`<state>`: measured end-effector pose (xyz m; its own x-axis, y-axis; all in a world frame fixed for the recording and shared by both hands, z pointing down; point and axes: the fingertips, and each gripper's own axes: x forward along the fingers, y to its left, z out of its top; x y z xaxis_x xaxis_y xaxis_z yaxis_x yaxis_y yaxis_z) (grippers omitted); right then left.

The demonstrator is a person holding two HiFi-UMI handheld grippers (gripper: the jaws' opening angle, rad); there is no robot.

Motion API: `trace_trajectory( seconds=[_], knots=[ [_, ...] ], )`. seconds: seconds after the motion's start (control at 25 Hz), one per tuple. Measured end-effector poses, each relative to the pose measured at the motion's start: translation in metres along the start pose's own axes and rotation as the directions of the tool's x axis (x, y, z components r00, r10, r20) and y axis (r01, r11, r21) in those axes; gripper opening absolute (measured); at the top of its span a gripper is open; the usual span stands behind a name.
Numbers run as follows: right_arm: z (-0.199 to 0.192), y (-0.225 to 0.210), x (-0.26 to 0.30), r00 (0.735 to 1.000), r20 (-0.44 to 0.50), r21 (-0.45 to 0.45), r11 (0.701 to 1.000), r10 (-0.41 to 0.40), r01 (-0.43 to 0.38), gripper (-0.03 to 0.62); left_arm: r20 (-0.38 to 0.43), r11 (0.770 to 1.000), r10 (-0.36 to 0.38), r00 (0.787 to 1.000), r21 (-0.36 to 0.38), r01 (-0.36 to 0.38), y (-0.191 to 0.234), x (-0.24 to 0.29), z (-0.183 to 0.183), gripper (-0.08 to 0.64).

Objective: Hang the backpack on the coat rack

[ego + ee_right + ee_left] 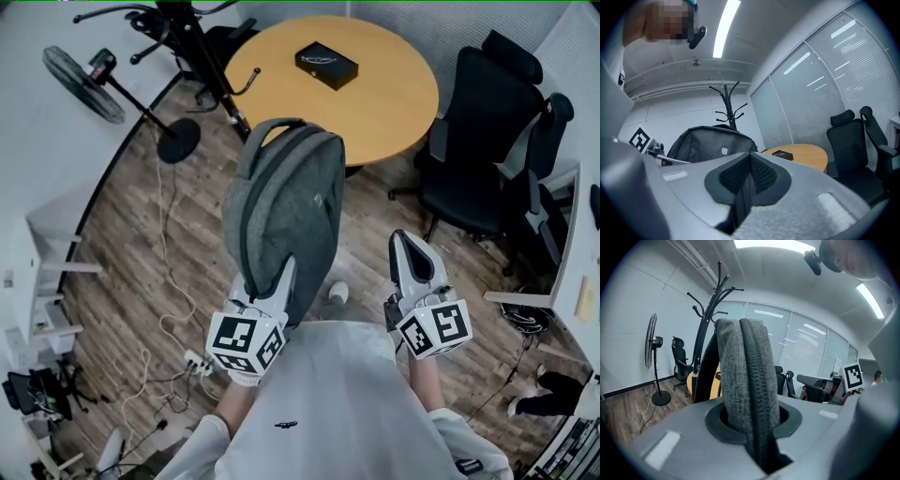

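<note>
Left gripper (277, 281) is pinching the backpack (286, 206) at its near end, with the jaws pressing on the grey fabric beside the zipper, as the left gripper view is showing plainly. It is holding the pack off the floor, out in front of the person. Right gripper (410, 253) is hovering just beside the pack on its right side, with its jaws pressed together on nothing.

The pack's long axis is running straight away from the left gripper, and the handle (272, 127) is sitting at the far end, leading toward the rack (211, 70). The rack is standing beyond that end and a little to the left, between the fan (82, 82) and the round table (375, 103), where a black box (326, 66) is lying. From the left gripper the rack's pole is showing just left of the pack, with its hooks reaching above the pack's top. From the right gripper the rack is showing behind the pack.

By my judgement the hanging is not yet done: the handle is sitting near the rack but apart from it. The left gripper is the nearer one and the one bearing the load, so the coming move is probably asking it to bring the far end up and leftward until the handle is looping over a hook. The free right gripper could be steadying the handle.
</note>
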<state>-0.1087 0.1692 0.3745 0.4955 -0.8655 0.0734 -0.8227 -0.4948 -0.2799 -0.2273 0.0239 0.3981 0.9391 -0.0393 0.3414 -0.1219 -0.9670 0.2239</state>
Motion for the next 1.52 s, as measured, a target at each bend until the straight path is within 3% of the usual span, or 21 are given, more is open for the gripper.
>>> trace_trajectory(
  seconds=[0.2,0.76,1.12,1.52],
  knots=[
    [0.009,-0.018,0.009,0.999,-0.007,-0.020,0.999,0.048,-0.048,0.002,0.003,1.000,0.017,1.000,0.016,-0.017,-0.008,0.028,0.012,0.107],
    [0.019,-0.040,0.036,0.998,0.013,-0.008,0.998,0.058,-0.058,0.002,0.041,0.998,0.031,0.999,0.049,-0.033,0.000,0.064,0.038,0.107],
    [0.040,-0.054,0.101,0.997,0.028,-0.038,0.997,0.075,-0.074,0.002,0.064,0.999,0.029,0.998,0.040,-0.032,0.036,0.116,0.068,0.107],
    [0.060,-0.084,0.211,0.998,0.003,-0.026,0.997,0.068,-0.068,0.002,0.025,1.000,0.010,1.000,0.014,-0.010,0.081,0.194,0.102,0.107]
  ],
)
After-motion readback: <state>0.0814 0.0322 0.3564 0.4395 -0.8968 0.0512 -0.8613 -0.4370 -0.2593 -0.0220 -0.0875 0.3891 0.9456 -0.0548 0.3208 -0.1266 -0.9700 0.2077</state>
